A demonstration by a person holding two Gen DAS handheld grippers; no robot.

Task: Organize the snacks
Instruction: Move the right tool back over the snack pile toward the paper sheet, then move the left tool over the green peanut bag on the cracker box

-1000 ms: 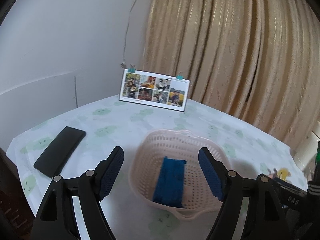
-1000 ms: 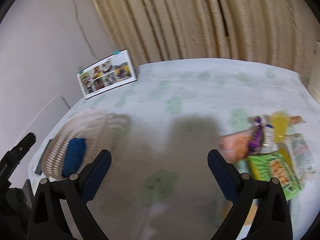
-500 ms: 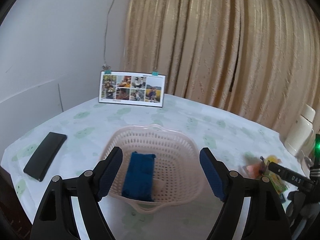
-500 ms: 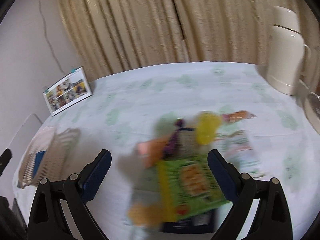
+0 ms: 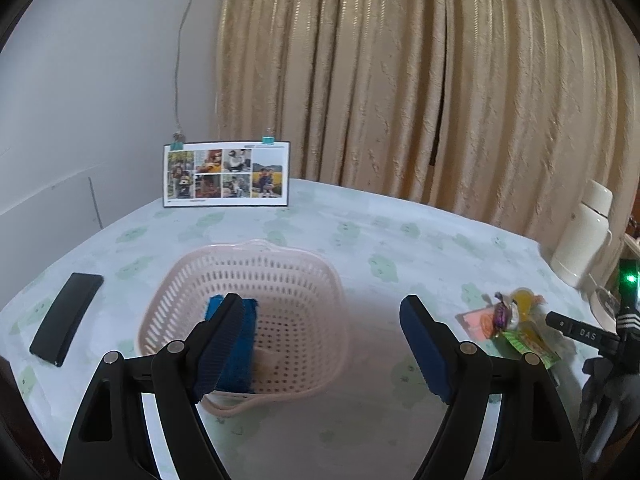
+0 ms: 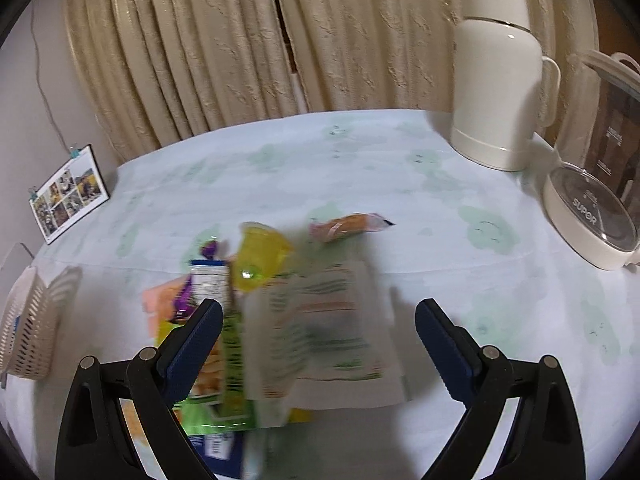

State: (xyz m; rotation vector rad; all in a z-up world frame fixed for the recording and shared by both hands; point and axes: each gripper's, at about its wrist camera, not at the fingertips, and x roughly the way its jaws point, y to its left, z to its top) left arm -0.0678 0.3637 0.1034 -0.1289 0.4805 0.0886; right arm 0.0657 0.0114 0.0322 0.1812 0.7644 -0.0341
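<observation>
One pink perforated basket (image 5: 280,280) sits at lower centre of the left view, holding one blue packet (image 5: 240,340) lying lengthwise, front to back. Left gripper (image 5: 322,350) gapes empty above it. Right gripper (image 6: 318,342), jaws apart, hovers over a blurred snack pile (image 6: 304,312): one yellow jelly cup (image 6: 260,256), one white-green pouch (image 6: 324,320), others uncountable.

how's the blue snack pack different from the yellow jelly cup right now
The blue snack pack lies inside the pink basket; the yellow jelly cup sits in the loose pile on the tablecloth. The blue snack pack is flat, oblong and opaque; the yellow jelly cup is rounded and translucent. Neither is held: both grippers are open.
</observation>
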